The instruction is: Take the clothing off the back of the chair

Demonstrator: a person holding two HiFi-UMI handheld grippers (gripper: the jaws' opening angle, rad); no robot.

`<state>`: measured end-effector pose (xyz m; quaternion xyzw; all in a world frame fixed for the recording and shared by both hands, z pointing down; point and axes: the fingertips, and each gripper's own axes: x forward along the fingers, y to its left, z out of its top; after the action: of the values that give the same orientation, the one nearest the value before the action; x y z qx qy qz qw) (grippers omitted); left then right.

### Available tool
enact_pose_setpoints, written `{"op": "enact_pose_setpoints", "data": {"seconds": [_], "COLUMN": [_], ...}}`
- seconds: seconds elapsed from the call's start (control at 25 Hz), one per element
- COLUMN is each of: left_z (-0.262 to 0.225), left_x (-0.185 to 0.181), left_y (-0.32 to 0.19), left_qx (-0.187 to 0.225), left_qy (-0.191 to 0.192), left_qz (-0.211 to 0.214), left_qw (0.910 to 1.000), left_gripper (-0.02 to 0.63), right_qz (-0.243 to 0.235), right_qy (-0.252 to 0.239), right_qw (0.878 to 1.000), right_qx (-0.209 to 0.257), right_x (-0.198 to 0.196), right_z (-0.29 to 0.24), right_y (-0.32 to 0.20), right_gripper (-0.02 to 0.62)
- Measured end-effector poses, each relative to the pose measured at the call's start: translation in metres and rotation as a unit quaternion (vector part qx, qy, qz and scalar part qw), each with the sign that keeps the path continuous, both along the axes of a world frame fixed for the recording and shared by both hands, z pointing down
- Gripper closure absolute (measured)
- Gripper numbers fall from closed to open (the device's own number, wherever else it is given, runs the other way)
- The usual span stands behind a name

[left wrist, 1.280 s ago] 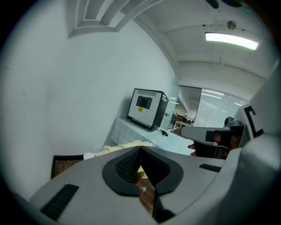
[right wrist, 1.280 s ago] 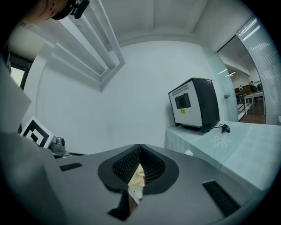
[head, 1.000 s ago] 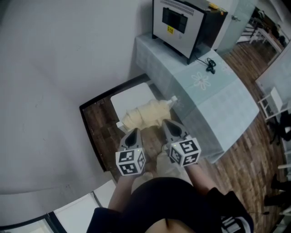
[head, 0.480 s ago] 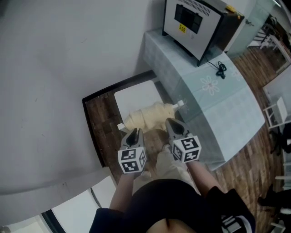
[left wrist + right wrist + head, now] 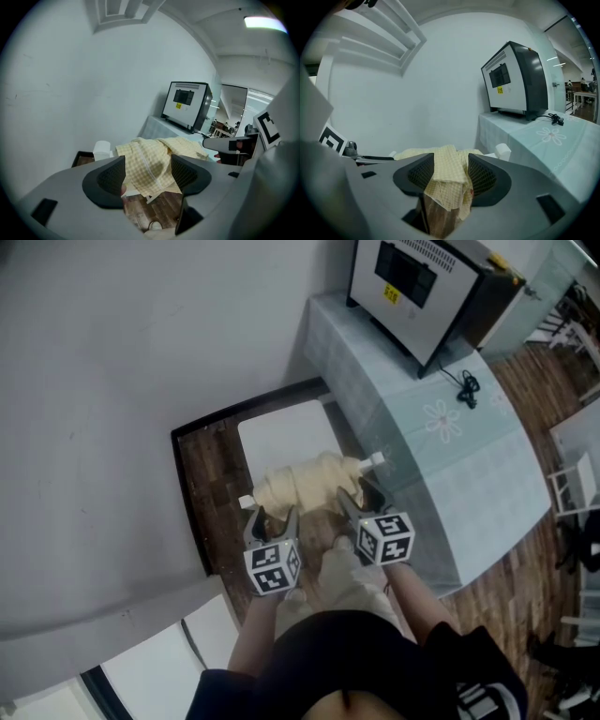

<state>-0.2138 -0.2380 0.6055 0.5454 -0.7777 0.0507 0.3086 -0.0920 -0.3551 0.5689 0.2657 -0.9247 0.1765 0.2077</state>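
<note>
The left gripper has its jaws spread wide; they have just been opening. The hanging left edge of the yellow checked clothing shows in the gap between them, and the pads are not pressing on it. The right gripper is much the same: jaws well apart after just opening, a fold of the same cloth standing between the pads, with no squeeze on it that I can see. Both grippers point forward and somewhat down, side by side, one at each end of the garment.

The clothing is bunched and draped over the top rail of the chair, covering the rail almost from end to end. Only the rail's two white tips poke out, and the white seat lies bare beyond it. The chair stands on a dark-edged patch of wooden floor, close against the pale wall.

Just to the chair's right is a table under a light green cloth. A boxy white and black appliance sits at the far end of the tabletop, and a black cable lies coiled in front of it, near the tabletop's right edge.
</note>
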Motion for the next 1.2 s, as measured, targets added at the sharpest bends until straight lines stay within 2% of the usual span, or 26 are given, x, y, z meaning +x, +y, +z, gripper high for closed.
{"op": "enact_pose_setpoints", "data": {"seconds": [0.24, 0.44, 0.72, 1.2], "left_z": [0.015, 0.023, 0.031, 0.033], "left_x": [-0.005, -0.009, -0.01, -0.01], "left_y": [-0.003, -0.007, -0.014, -0.015], "left_qx": [-0.018, -0.021, -0.024, -0.031], "left_qy": [-0.013, -0.005, -0.003, 0.002], "left_qz": [-0.023, -0.035, -0.035, -0.044], "left_qw": [0.9995, 0.9991, 0.9991, 0.9985], "left_gripper": [0.29, 0.279, 0.279, 0.284], "right_qz": [-0.011, -0.012, -0.016, -0.001], "right_qy": [0.019, 0.039, 0.048, 0.057], "right_qw": [1.0, 0.999, 0.999, 0.998], "right_qx": [-0.006, -0.002, -0.013, -0.005], "right_x": [-0.001, -0.001, -0.007, -0.01], "right_z": [0.016, 0.029, 0.044, 0.049], "right_y": [-0.014, -0.02, -0.026, -0.028], "right_gripper": [0.353, 0.331, 0.331, 0.331]}}
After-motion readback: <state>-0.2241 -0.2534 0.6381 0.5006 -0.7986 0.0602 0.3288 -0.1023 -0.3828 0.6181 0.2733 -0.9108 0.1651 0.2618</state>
